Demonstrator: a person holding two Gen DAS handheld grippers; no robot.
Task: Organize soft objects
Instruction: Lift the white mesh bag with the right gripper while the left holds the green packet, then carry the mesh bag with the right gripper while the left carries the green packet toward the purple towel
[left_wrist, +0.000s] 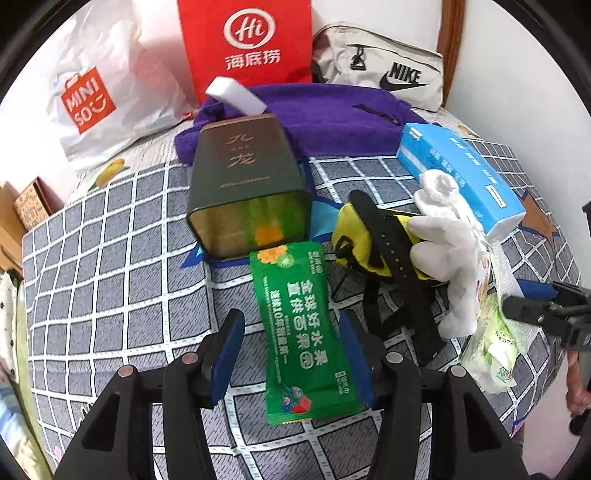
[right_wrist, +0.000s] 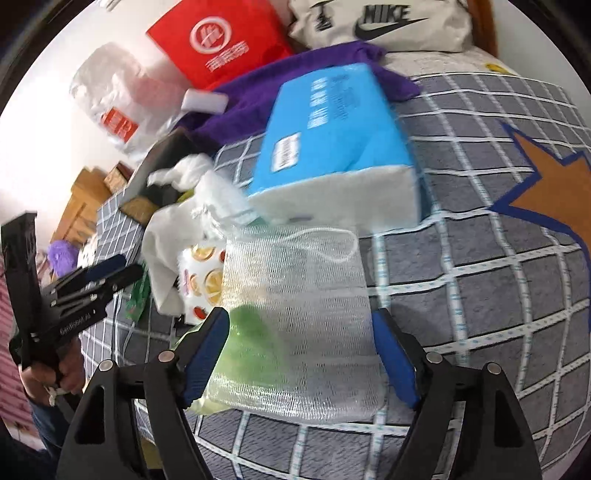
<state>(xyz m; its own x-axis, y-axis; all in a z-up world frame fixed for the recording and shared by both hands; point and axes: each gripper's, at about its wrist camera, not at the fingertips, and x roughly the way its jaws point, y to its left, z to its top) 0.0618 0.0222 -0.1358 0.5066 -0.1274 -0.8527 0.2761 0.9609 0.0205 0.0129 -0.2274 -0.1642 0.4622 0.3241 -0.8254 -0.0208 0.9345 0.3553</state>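
Straddling a green sachet — left hand-held gripper open; right hand-held gripper open over mesh bag.

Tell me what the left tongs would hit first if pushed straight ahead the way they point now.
Most likely the green snack packet, which lies between the open left tongs. Beyond it stands the dark tin on the checked bedcover, though depth is hard to judge.

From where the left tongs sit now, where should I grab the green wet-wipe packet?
Probably across its narrow width, mid-length, from above. The green packet lies flat, running lengthwise away between the open left tongs, so both long edges already face the pads.
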